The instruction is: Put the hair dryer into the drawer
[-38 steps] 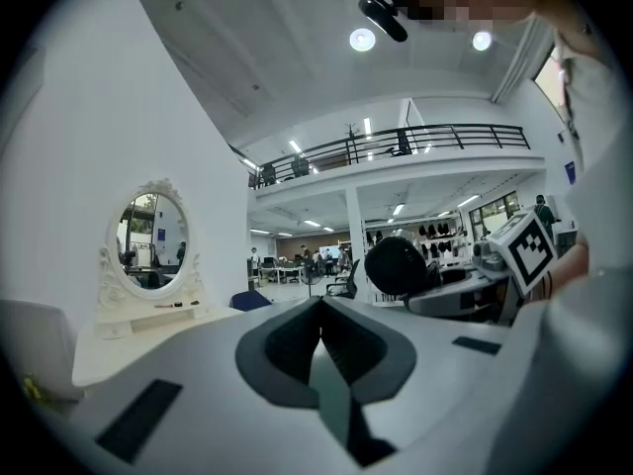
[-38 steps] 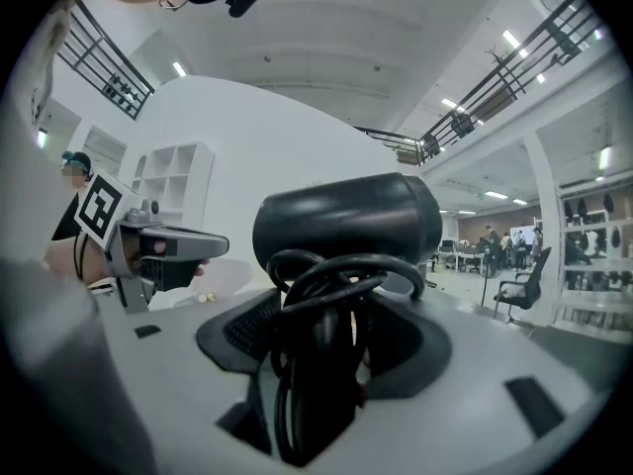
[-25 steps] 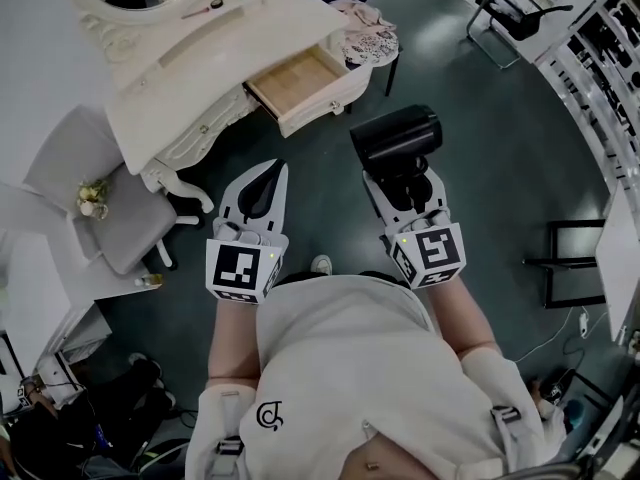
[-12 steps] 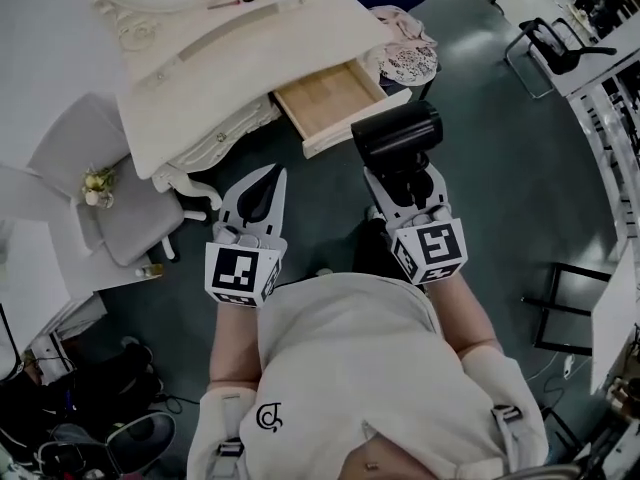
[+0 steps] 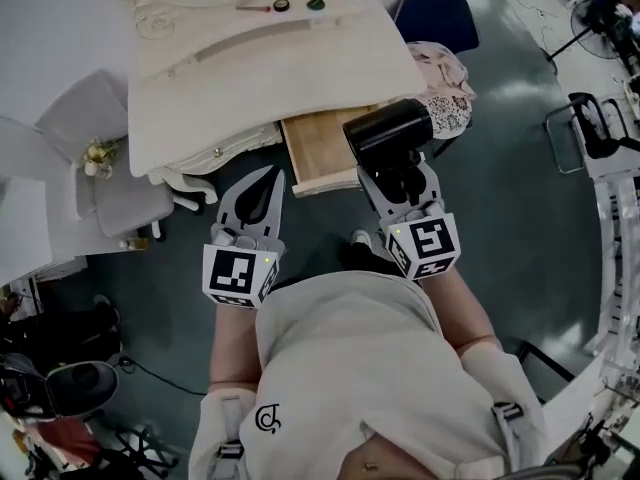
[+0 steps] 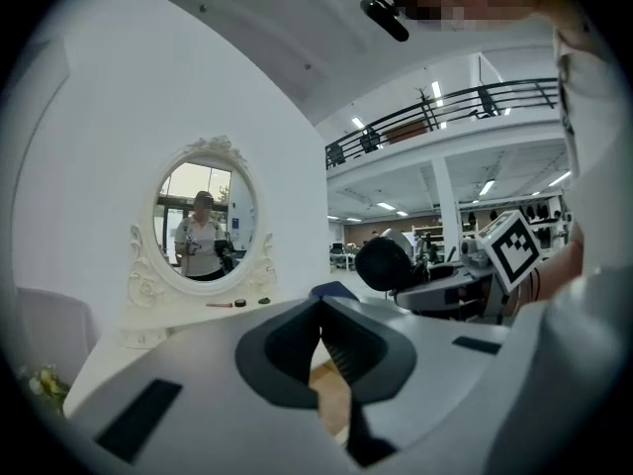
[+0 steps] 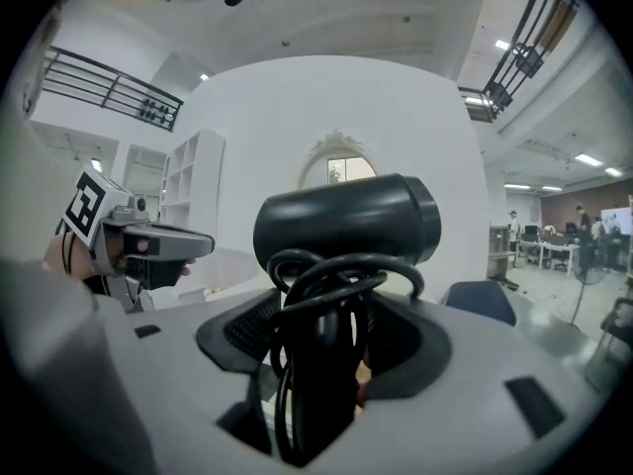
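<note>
white vanity (image 5: 260, 78), open drawer (image 5: 318, 153), right gripper (image 5: 398, 180) clamped on hair dryer (image 5: 388, 133), left gripper (image 5: 270, 176) jaws together

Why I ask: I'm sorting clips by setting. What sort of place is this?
Probably a staged dressing corner inside a big open office or lab hall: a white vanity table with an oval mirror and open drawer, yet a railed mezzanine and office chairs lie beyond.
</note>
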{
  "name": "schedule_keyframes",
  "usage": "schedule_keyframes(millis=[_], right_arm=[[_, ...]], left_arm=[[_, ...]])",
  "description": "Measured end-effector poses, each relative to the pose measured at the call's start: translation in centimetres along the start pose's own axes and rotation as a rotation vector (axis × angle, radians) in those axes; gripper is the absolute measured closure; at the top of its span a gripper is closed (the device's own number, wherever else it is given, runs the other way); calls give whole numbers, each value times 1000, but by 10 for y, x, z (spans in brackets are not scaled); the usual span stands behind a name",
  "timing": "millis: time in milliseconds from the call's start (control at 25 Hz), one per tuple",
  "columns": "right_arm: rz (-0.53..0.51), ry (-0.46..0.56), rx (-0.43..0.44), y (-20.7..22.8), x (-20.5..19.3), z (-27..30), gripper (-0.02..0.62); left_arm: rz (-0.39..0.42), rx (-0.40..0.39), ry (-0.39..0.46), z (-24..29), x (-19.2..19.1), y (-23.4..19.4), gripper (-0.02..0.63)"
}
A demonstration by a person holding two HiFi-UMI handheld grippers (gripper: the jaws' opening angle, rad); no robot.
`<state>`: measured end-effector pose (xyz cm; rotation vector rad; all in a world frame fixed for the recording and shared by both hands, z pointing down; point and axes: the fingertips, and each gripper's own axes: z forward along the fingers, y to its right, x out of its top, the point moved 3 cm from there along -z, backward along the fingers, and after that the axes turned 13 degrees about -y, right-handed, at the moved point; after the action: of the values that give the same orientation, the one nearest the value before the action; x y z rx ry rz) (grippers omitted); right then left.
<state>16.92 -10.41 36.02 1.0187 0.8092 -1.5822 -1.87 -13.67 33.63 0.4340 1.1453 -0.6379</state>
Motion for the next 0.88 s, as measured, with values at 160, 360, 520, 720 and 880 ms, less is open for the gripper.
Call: schedule_keyframes(millis=[160, 360, 520, 720, 880], right_arm=[[-56, -19, 102, 44, 11, 35, 334], [-160, -52, 251, 76, 14, 71, 334], [-200, -61, 342, 94, 11, 92, 334], [-230, -57, 465, 85, 4, 117, 334], [-293, -88, 572, 71, -15, 138, 334]], left_arm=[[-55, 108, 7, 39, 14, -1, 592], [-112, 226, 0, 69, 14, 7, 592], [-127, 290, -31, 90, 12, 15, 592], [-170, 314, -16, 99, 4, 6, 592], [-163, 354, 39, 102, 0, -5, 592]])
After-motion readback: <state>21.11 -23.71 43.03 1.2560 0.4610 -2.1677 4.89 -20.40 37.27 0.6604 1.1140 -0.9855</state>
